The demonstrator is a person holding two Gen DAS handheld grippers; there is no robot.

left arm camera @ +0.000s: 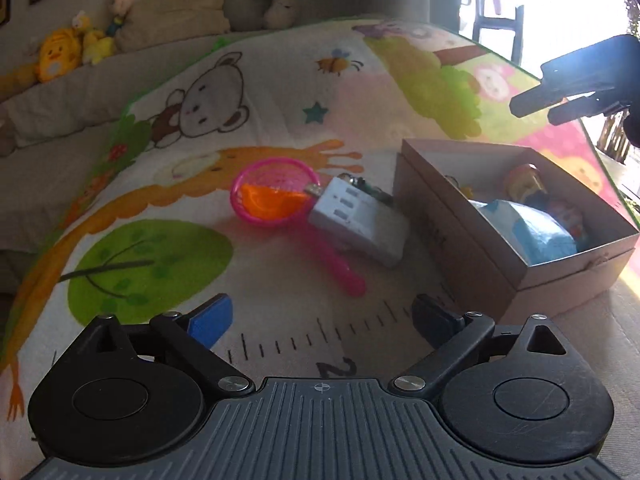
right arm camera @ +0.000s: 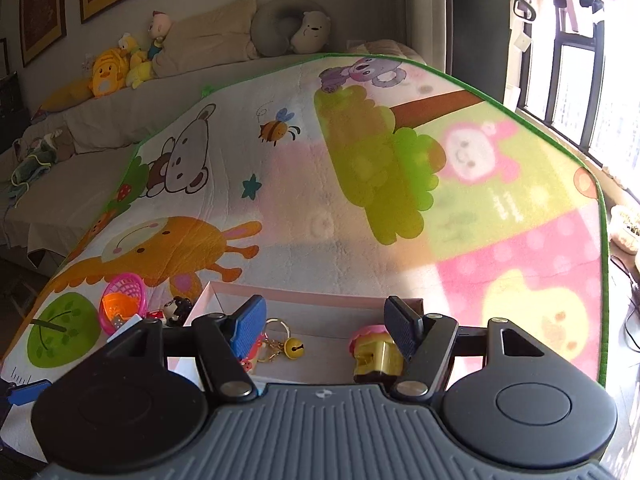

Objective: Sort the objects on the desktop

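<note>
I have my left gripper spread wide and empty, short of the white power strip beside the box; next I reach and close. My right gripper hovers part-open, empty, over the box.

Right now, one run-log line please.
left gripper: open, empty | right gripper: open above open cardboard box | pink plastic strainer, white adapter: unsorted on mat

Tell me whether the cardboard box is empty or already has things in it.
Not empty. The cardboard box already holds a blue-and-white packet, a small figure and a bell keychain.
</note>
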